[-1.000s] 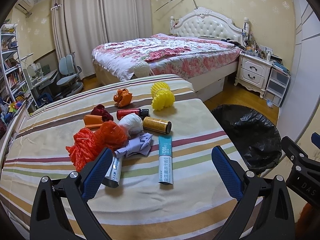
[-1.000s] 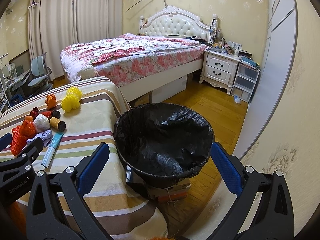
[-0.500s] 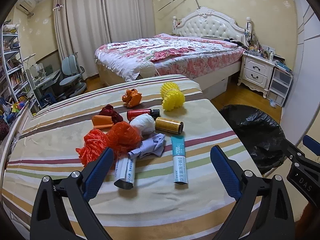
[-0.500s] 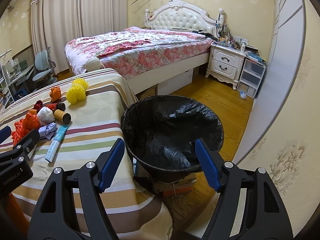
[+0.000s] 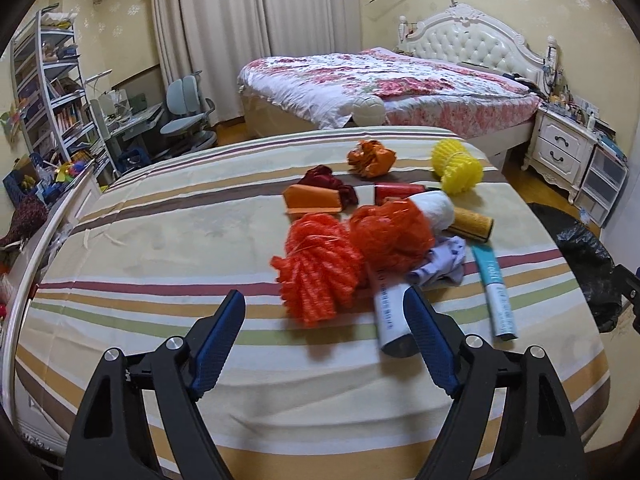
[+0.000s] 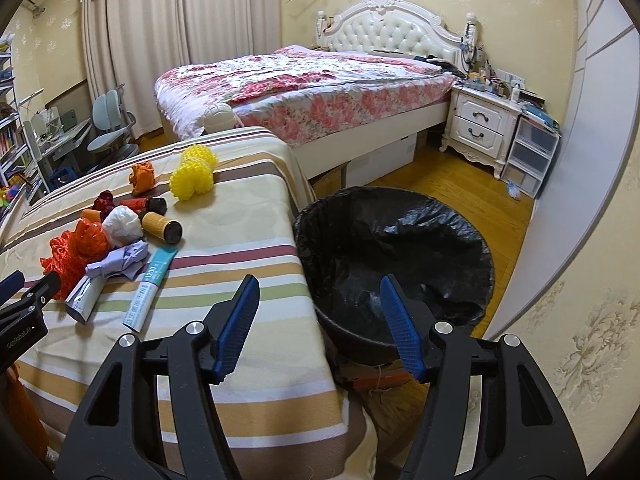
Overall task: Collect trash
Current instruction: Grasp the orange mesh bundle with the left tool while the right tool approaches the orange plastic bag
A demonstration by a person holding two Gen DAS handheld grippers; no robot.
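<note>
Left wrist view: looks forward along the left gripper (image 5: 324, 312), low over a striped table (image 5: 160, 240), close to a pile of trash (image 5: 360, 240) just ahead of its fingertips; bed (image 5: 380, 80) far ahead, bin (image 5: 588, 260) at the right edge.

Right wrist view: looks forward and down along the right gripper (image 6: 320, 300), over the table's right corner; bin (image 6: 396, 256) close ahead-right, pile (image 6: 116, 236) ahead-left.

Shared: table (image 6: 248, 240), pile, bin, bed (image 6: 304, 80); the left gripper (image 6: 24, 300) shows at the right view's left edge.
</note>
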